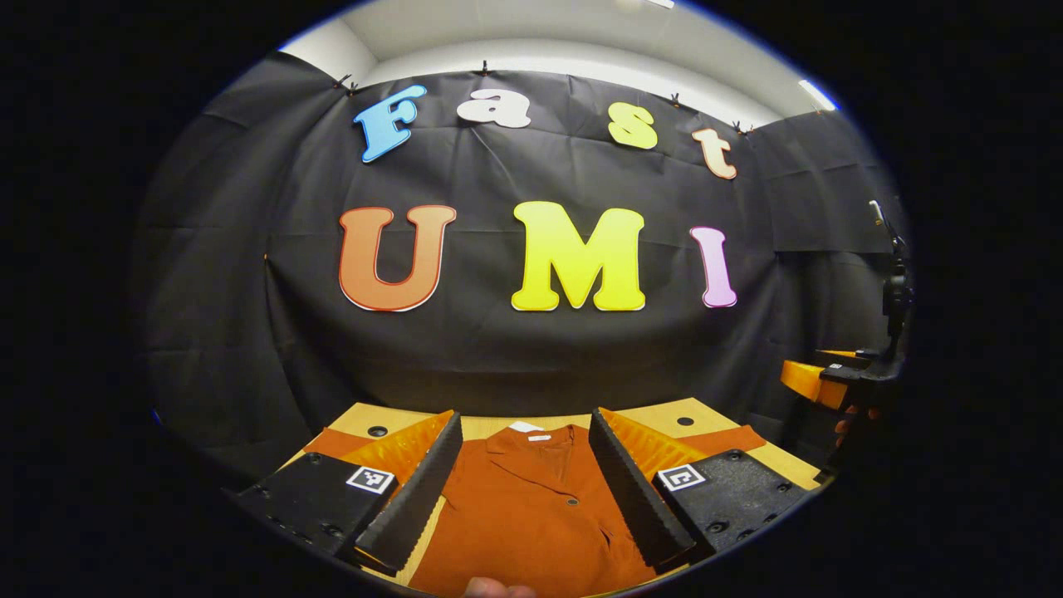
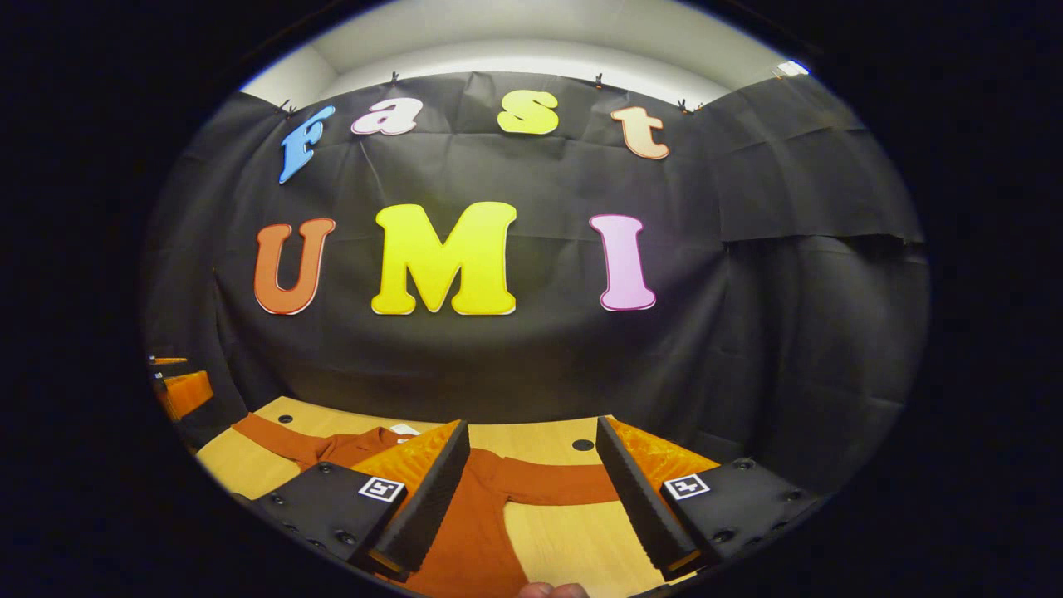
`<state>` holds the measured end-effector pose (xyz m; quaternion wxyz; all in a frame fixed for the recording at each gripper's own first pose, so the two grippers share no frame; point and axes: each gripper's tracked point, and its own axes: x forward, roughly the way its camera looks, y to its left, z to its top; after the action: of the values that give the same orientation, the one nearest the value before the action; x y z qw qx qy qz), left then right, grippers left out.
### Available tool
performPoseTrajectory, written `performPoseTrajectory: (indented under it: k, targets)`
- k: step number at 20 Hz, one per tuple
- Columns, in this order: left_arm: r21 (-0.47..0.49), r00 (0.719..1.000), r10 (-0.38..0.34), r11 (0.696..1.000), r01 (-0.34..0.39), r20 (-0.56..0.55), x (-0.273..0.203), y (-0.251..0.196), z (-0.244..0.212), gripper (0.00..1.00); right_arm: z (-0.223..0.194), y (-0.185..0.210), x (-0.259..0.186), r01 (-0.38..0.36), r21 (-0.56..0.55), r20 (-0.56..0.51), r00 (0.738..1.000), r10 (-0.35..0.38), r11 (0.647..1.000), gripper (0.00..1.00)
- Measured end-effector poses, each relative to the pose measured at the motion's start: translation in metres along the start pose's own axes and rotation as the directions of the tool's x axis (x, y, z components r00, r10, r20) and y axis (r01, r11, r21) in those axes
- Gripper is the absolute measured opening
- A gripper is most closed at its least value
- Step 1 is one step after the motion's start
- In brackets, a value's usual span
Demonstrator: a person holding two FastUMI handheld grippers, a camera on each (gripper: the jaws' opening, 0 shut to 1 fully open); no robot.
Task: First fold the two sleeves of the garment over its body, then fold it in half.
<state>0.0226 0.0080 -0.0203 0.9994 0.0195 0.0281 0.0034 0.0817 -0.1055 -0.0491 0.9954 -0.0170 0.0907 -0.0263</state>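
A rust-orange button shirt point(image 1: 531, 507) lies flat and face up on the wooden table point(image 1: 648, 413), collar point(image 1: 531, 438) toward the wall. One sleeve point(image 1: 332, 442) reaches out to the left and the other sleeve point(image 1: 735, 438) to the right. My left gripper point(image 1: 525, 428) hangs open above the shirt's chest, holding nothing. In the right gripper view, my right gripper point(image 2: 531, 432) is open over the shirt's side point(image 2: 473, 523), where one sleeve point(image 2: 556, 482) stretches straight across the table point(image 2: 573, 540). The far sleeve point(image 2: 266, 433) lies spread at the left.
The black cloth wall stands just behind the table's far edge. Small round holes point(image 1: 685, 421) dot the tabletop. The right gripper point(image 1: 830, 378), held by a hand, appears at the right edge of the left gripper view. The left gripper point(image 2: 178, 386) appears at the left edge of the right gripper view.
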Motion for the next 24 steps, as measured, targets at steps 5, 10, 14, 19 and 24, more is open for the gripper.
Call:
performPoseTrajectory:
  k: [5, 10, 14, 19, 24]
  targets:
    - [0.01, 1.0, 0.026, 1.0, -0.025, -0.015, 0.033, -0.029, 0.004, 0.99, -0.016, -0.096, 0.07, 0.074, 0.017, -0.049, 0.996, -0.073, 0.997, 0.97]
    - [-0.005, 0.998, -0.021, 1.0, 0.021, -0.062, 0.063, -0.09, -0.008, 0.99, -0.075, -0.173, 0.151, 0.052, 0.045, -0.17, 0.984, -0.044, 0.998, 0.97]
    - [-0.021, 0.988, -0.018, 1.0, 0.015, -0.152, 0.079, -0.121, -0.031, 0.99, -0.169, -0.214, 0.215, 0.051, 0.163, -0.369, 0.929, 0.013, 0.985, 0.95]
    - [0.002, 0.971, 0.007, 1.0, -0.007, -0.238, 0.094, -0.135, -0.054, 0.99, -0.251, -0.261, 0.273, 0.107, 0.201, -0.462, 0.887, -0.002, 0.974, 0.95]
    - [0.017, 0.957, 0.011, 1.0, -0.007, -0.29, 0.102, -0.143, -0.07, 0.99, -0.306, -0.275, 0.304, 0.131, 0.258, -0.538, 0.843, 0.03, 0.957, 0.98]
